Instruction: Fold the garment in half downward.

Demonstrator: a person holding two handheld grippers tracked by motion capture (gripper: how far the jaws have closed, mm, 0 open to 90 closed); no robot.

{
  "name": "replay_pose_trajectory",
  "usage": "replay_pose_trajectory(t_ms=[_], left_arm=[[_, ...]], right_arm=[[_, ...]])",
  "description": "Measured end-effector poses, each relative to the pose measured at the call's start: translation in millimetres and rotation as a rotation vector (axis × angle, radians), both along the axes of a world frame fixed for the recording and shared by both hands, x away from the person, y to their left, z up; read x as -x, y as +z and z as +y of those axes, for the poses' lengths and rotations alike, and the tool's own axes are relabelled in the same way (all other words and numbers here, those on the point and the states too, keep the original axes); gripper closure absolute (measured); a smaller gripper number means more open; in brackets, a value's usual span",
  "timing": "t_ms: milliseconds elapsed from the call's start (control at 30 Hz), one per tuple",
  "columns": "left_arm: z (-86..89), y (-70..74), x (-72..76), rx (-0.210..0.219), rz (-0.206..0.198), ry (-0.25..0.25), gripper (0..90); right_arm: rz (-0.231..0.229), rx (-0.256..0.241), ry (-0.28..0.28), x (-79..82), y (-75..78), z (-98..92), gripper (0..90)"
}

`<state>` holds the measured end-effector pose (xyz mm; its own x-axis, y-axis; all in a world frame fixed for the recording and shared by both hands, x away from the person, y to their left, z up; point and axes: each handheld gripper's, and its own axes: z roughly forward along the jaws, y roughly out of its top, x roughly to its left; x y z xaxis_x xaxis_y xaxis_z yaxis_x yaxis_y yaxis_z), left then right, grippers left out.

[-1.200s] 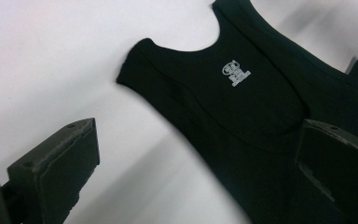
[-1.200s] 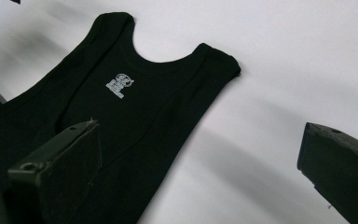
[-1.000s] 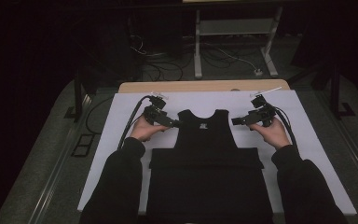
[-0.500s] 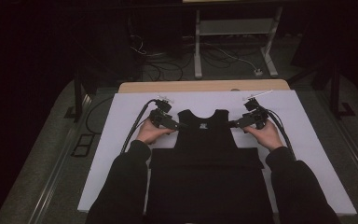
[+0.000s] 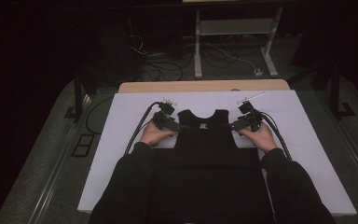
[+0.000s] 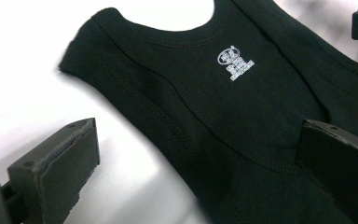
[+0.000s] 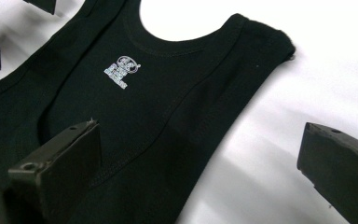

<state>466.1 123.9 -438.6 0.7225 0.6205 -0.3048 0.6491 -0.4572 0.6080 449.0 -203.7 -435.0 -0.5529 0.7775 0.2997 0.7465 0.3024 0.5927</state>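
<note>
On the white-covered tabletop (image 5: pixel 121 154) a black sleeveless cotton top (image 5: pixel 204 140) lies flat, neck away from the person, small white print below the neckline. Both sets of jaws stand wide and hold nothing: the left gripper (image 5: pixel 182 127) straddles the armhole edge on its side, the right gripper (image 5: pixel 231 126) the opposite one. Closing from here could go wrong if a jaw catches just the top layer, so the back stays behind and the garment bunches when lifted. One side gripped sooner would drag it askew. Pressing too low might pinch the white cover as well.
</note>
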Motion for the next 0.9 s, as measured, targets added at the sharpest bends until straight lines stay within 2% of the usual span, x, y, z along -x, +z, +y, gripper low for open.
replay_pose_trajectory(t_ms=[267,333,467,600,667,800,900], left_arm=[[-5.6,-3.0,2.0,0.006,0.005,-0.006,0.0],[-6.1,-4.1,2.2,-0.007,0.006,-0.018,0.0],[-7.7,-4.5,2.8,-0.003,0.015,0.000,0.0],[-8.4,-3.8,4.1,-0.025,-0.001,0.000,0.0],[-9.1,-2.8,5.4,-0.033,-0.024,0.009,5.9],[-9.3,-2.4,4.9,-0.015,-0.021,0.037,13.8],[-9.2,-2.4,4.6,-0.029,-0.026,0.043,19.1]], right_arm=[[0.001,0.006,0.014,1.3,-3.7,5.7,1.7],[-0.001,0.002,0.016,2.0,-4.1,7.2,3.0],[-0.012,0.003,0.024,2.6,-5.4,10.4,5.7],[-0.010,-0.005,0.024,2.7,-7.2,12.7,9.0],[-0.010,-0.009,0.033,2.8,-8.2,13.5,13.2],[-0.019,0.000,0.035,3.3,-9.2,15.8,15.6],[-0.023,0.007,0.034,3.4,-9.9,16.4,16.8]])
